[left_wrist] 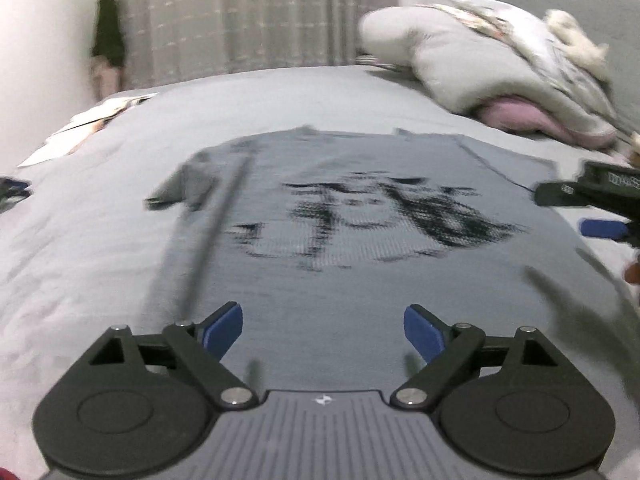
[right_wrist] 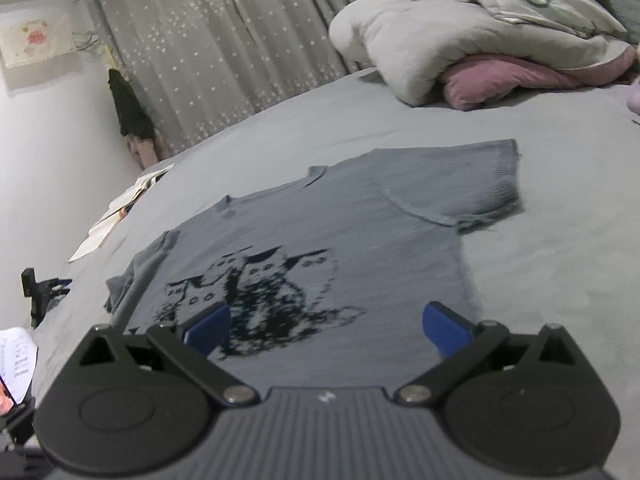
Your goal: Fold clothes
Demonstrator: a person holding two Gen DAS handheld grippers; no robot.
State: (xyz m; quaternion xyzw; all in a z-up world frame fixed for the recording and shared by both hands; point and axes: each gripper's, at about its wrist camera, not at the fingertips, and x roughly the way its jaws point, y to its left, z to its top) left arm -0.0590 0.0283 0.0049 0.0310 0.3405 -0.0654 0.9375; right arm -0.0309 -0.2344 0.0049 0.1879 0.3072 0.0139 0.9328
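One grey knitted T-shirt (right_wrist: 320,248) is being shown spread flat on the grey bed (right_wrist: 540,280), front up, with its neck toward 12 o'clock and its hem toward 6 o'clock in both wrist views. A black owl print (right_wrist: 256,300) is being displayed on its chest; three owl faces can be counted in the right wrist view, while in the left wrist view the print is blurred. Two short sleeves are being seen: one at 2 o'clock lying flat, and one at 9 o'clock partly turned in on itself.

Two grippers are being held over the hem end. The left gripper (left_wrist: 322,330) is being held wide, its two blue fingers (left_wrist: 224,326) well apart with nothing between them. The right gripper (right_wrist: 326,328) is likewise being held wide and bare, just above the lower part of the print; it is also being caught at 3 o'clock in the left wrist view.

At 1 o'clock one heap of bedding (right_wrist: 460,36) is being seen, made up of one pale quilt over one pink blanket (right_wrist: 512,80). A few loose papers (right_wrist: 116,216) are lying at 10 o'clock near the bed's edge. One starred curtain (right_wrist: 224,48) is hanging at 11 o'clock.
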